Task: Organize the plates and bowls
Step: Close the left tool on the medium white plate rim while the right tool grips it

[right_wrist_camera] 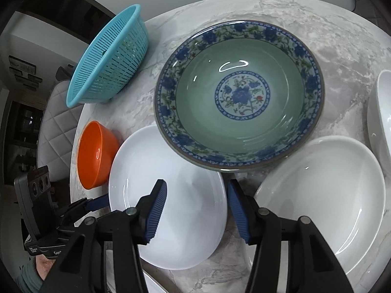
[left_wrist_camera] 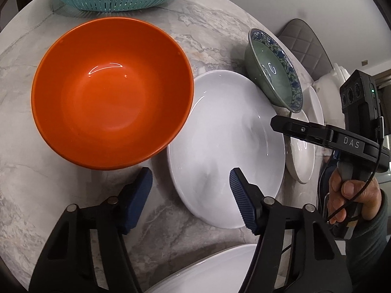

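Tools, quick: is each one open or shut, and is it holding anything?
Left tool: open, holding nothing; its fingers straddle the round white plate's near rim.
Right tool: open, holding nothing; its fingers straddle that plate's far rim.

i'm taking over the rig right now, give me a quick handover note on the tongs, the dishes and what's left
Left tongs: open, holding nothing, straddling the near-left rim of the middle white plate.
Right tongs: open, holding nothing, straddling the same plate's right rim.
Dishes: orange bowl left of that plate; green flowered bowl behind it, its edge overlapping the plate's rim; another white plate to the right; a further white dish at the far right; teal basket at the back, on the marble table.
Done: nothing stacked yet.
Left: gather plates and bowls; the middle plate looks like the first pick.
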`<state>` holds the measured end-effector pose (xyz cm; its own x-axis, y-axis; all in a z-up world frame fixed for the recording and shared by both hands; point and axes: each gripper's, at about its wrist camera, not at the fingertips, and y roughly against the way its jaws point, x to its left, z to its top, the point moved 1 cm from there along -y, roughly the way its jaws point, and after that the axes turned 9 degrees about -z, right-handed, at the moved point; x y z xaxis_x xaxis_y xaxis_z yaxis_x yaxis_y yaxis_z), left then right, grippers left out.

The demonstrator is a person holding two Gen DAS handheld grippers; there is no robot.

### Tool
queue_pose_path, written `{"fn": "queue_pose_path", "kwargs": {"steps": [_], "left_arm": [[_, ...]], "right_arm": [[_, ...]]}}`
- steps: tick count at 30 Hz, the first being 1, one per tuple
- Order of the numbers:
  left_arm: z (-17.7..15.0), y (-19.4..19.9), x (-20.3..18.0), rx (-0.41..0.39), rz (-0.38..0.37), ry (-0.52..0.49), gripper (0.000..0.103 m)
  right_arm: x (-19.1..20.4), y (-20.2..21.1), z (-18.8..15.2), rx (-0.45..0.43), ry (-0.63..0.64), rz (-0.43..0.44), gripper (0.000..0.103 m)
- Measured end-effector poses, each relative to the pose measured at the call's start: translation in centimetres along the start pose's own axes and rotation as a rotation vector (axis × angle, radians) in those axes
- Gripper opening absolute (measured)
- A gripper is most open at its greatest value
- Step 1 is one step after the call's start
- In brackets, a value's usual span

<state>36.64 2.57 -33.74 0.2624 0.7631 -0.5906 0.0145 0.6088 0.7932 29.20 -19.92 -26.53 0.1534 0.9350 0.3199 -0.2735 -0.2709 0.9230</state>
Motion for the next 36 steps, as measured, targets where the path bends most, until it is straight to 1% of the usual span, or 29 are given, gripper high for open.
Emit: {"fn": "queue_pose_path", "kwargs": {"steps": [1, 2, 3, 5, 6, 7, 8, 9, 15, 19, 22, 24, 25, 27, 29, 30, 31, 32, 33, 34, 36], "left_arm": [[0.0, -0.1, 0.0, 0.002, -0.002, -0.001, 0.051], [0.0, -0.2, -0.1, 0.004, -0.005, 0.0, 0.049], [0.1, -0.2, -0.1, 0.005, -0.007, 0.002, 0.047], [0.1, -0.3, -0.1, 0.004, -0.012, 0.008, 0.045], [0.2, -0.3, 0.0, 0.005, -0.015, 0.011, 0.043], [0.2, -0.4, 0.0, 0.006, -0.015, 0.014, 0.039], [0.2, -0.4, 0.1, 0.004, -0.015, 0.017, 0.038], [0.3, -0.4, 0.2, 0.0, -0.02, 0.023, 0.038], [0.5, -0.1, 0.6, -0.017, -0.016, 0.051, 0.038], [0.4, 0.0, 1.0, -0.028, -0.031, 0.082, 0.038], [0.4, 0.0, 0.8, -0.022, -0.016, 0.079, 0.038], [0.6, 0.1, 0.8, -0.019, 0.002, 0.077, 0.038], [0.7, 0.1, 0.7, -0.018, 0.009, 0.077, 0.038], [0.8, 0.1, 0.6, -0.015, 0.034, 0.071, 0.037], [0.9, -0.1, 0.4, -0.005, 0.053, 0.067, 0.029], [1.0, -0.2, 0.4, -0.002, 0.06, 0.068, 0.023], [1.0, -0.2, 0.4, -0.002, 0.07, 0.069, 0.02], [1.0, -0.2, 0.3, -0.004, 0.075, 0.069, 0.02], [1.0, -0.2, 0.4, -0.004, 0.079, 0.065, 0.017], [1.0, -0.2, 0.4, -0.001, 0.09, 0.063, 0.012], [1.0, -0.2, 0.6, 0.005, 0.09, 0.067, 0.009]], "right_arm": [[0.0, -0.1, 0.1, 0.003, -0.002, 0.003, 0.055], [0.0, -0.3, 0.1, 0.011, -0.006, 0.005, 0.053], [-0.1, -0.6, 0.1, 0.023, -0.013, 0.005, 0.05], [-0.4, -1.1, -0.1, 0.048, -0.025, 0.008, 0.047], [-0.5, -1.3, -0.1, 0.057, -0.029, 0.012, 0.046], [-0.6, -1.4, -0.2, 0.061, -0.033, 0.016, 0.046], [-0.7, -1.5, -0.3, 0.064, -0.037, 0.019, 0.045], [-0.8, -1.6, -0.4, 0.064, -0.042, 0.02, 0.042], [-1.3, -1.5, -0.3, 0.056, -0.084, 0.029, 0.042], [-1.4, -1.6, -0.2, 0.052, -0.098, 0.033, 0.041], [-1.5, -1.6, -0.1, 0.045, -0.093, 0.024, 0.039], [-1.8, -1.4, -0.2, 0.037, -0.072, -0.001, 0.031], [-1.8, -1.4, -0.2, 0.031, -0.063, -0.013, 0.029], [-1.8, -1.4, -0.2, 0.022, -0.053, -0.038, 0.019], [-1.4, -1.5, -0.1, 0.018, -0.045, -0.053, 0.015], [-1.4, -1.5, -0.2, 0.016, -0.039, -0.055, 0.015], [-1.3, -1.5, -0.2, 0.014, -0.03, -0.059, 0.015], [-1.3, -1.4, -0.3, 0.014, -0.016, -0.064, 0.015], [-1.2, -1.4, -0.4, 0.014, -0.006, -0.071, 0.015], [-1.1, -1.4, -0.4, 0.015, 0.002, -0.077, 0.015], [-1.1, -1.2, -0.5, 0.017, 0.012, -0.087, 0.015]]}}
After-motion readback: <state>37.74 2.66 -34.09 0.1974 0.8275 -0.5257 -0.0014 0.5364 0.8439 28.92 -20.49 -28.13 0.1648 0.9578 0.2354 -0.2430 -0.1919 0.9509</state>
